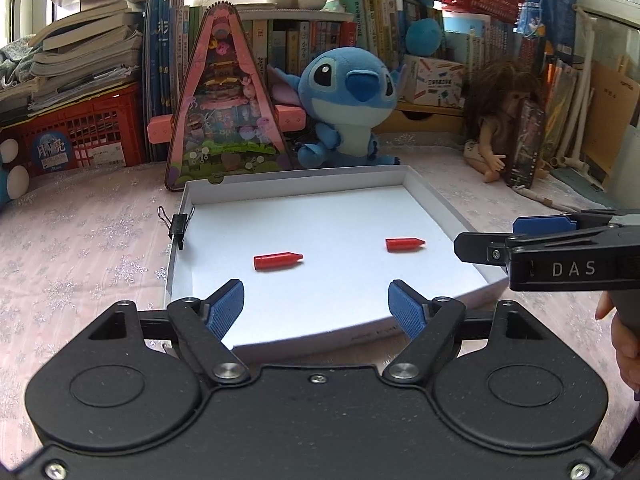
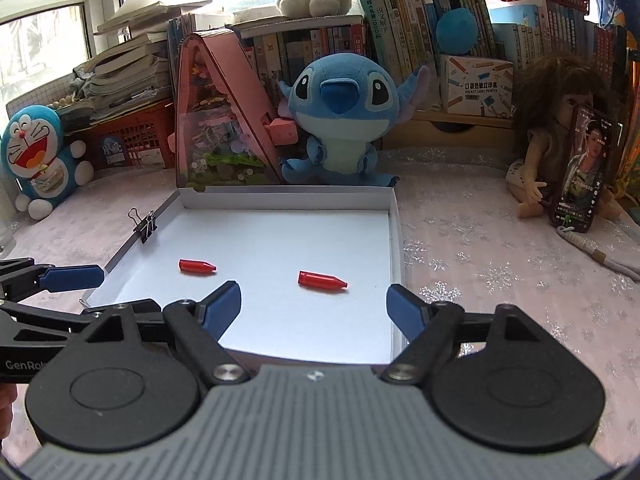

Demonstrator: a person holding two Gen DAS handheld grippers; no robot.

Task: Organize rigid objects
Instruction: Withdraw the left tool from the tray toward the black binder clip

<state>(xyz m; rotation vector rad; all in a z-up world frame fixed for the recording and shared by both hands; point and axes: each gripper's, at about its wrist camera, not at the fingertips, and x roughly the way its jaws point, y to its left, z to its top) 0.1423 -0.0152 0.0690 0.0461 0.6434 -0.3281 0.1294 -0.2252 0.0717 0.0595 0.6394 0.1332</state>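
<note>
Two grippers hung over the near edge of a white tray (image 1: 432, 196). From the left wrist view, the left gripper (image 1: 316, 308) had its blue pads (image 1: 226, 308) spread wide with nothing between them. The right gripper (image 2: 314, 306) stood likewise, jaws apart and empty, its pads (image 2: 404, 310) clear of everything. No earlier picture was given, so only this spread state can be told.

Two red caps (image 1: 278, 261) lay on the tray floor, well apart from each other. Each was a short, glossy red cylinder tapering to a blunt point at one end, lying on its side with the point toward the right. One lay nearer the left gripper; the other cap (image 2: 322, 280) lay nearer the right gripper. Neither touched a pad or the tray wall.

One black binder clip (image 1: 176, 224) was clamped to the tray's left rim. Behind the tray sat one blue plush (image 1: 348, 104) and one pink triangular box (image 1: 224, 100). One doll (image 2: 556, 140) sat at the right with one phone (image 2: 580, 172) leaning against it. All stood on a pale snowflake cloth (image 2: 500, 272).
</note>
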